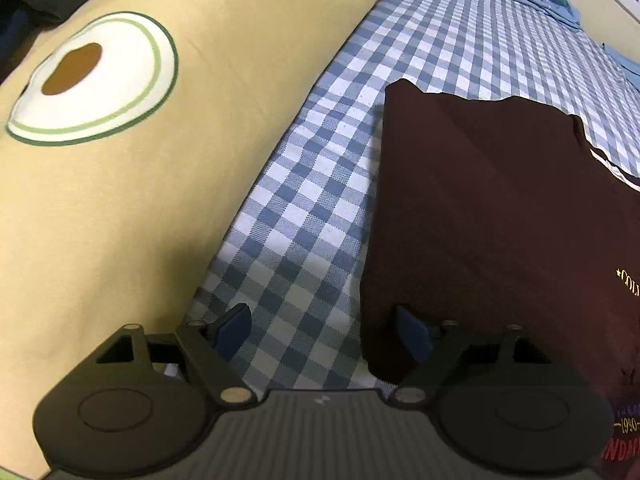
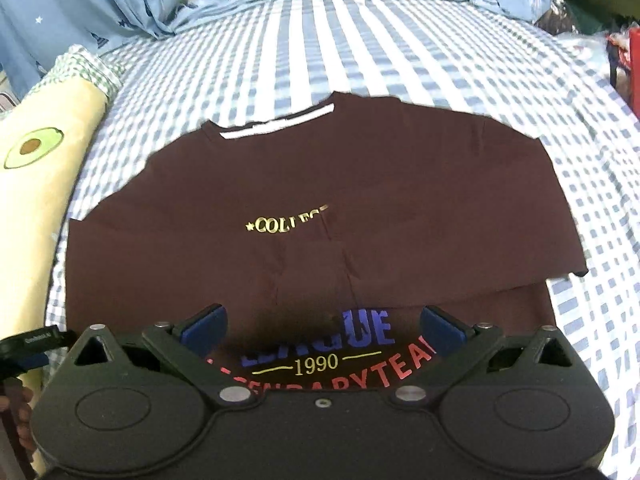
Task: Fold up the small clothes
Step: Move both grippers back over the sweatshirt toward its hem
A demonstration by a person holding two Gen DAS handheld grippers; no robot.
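My right gripper [image 2: 324, 326] hides the shirt [image 2: 304, 208] hem and part of its lettering; a fold covers the gold word's end.

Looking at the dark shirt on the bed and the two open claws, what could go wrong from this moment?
1. The dark maroon printed T-shirt has its right side folded over loosely; a careless grab may undo that fold.
2. The open left claw sits at the shirt's edge, mostly over the blue-and-white checked bedsheet; closing may pinch the sheet too.
3. The yellow avocado-print pillow lies close by and may crowd the left-side fold.
The right claw is open above the print.
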